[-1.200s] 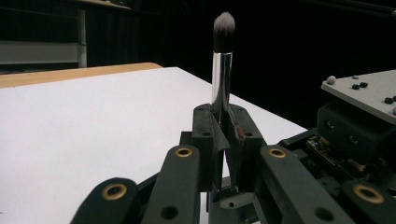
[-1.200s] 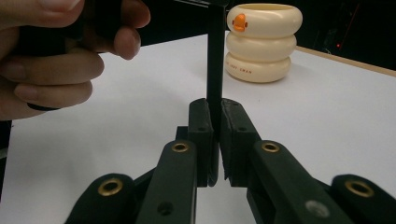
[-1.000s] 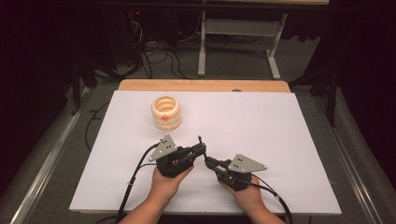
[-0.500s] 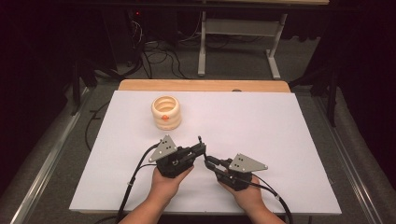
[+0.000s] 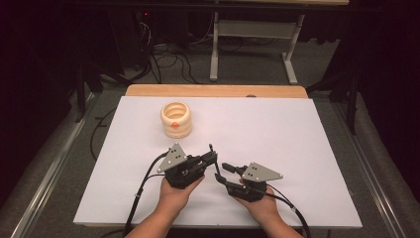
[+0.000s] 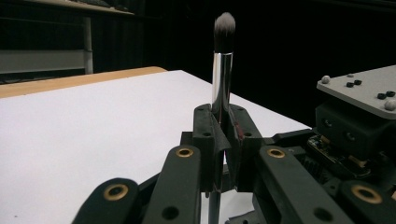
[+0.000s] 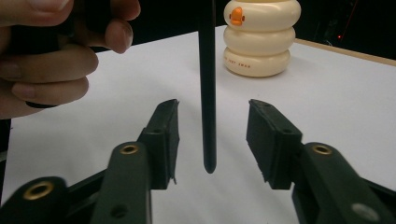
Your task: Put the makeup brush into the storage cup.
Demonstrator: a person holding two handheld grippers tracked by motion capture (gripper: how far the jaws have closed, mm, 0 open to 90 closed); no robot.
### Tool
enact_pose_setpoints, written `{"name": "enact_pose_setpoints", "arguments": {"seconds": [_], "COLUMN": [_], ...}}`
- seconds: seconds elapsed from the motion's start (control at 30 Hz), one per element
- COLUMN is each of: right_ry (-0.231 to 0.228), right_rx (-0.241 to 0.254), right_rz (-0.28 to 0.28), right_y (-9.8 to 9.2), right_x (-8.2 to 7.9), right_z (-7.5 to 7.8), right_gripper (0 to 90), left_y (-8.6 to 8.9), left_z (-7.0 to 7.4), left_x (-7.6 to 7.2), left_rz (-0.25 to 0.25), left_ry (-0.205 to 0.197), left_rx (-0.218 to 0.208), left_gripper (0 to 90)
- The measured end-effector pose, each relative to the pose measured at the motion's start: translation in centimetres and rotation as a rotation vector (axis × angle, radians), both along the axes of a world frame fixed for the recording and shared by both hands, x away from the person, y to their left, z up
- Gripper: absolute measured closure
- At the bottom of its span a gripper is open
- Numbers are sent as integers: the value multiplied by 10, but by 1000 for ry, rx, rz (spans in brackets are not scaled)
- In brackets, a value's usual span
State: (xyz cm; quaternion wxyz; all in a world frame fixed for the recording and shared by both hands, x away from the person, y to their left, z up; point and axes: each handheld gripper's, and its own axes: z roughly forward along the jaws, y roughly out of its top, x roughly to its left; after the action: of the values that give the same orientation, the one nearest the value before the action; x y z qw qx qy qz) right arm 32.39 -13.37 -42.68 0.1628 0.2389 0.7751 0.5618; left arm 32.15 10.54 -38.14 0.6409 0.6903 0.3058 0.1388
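Handover underway: right gripper (image 7: 212, 140) jaws have just been opening off the makeup brush (image 6: 222, 70), its handle loose between them; left gripper (image 6: 223, 140) jaws clamp it upright, ready for the holder (image 5: 176, 119).

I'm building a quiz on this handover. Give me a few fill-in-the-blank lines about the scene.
The left tongs are shut on a makeup ____.
The right tongs stand ____ around the handle, pads apart from it.
The cream holder bears an ____ mark.
Missing: brush; open; orange
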Motion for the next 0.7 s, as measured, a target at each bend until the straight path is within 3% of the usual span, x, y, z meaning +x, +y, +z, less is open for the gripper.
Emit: {"name": "enact_pose_setpoints", "arguments": {"seconds": [0.7], "right_ry": [23], "right_rx": [-23], "right_rz": [-36], "right_y": [-3], "right_x": [4], "right_z": [1], "right_gripper": [162], "left_y": [11], "left_z": [4], "left_x": [1], "left_rz": [44], "left_ry": [-25], "left_rx": [38], "left_gripper": [833]}}
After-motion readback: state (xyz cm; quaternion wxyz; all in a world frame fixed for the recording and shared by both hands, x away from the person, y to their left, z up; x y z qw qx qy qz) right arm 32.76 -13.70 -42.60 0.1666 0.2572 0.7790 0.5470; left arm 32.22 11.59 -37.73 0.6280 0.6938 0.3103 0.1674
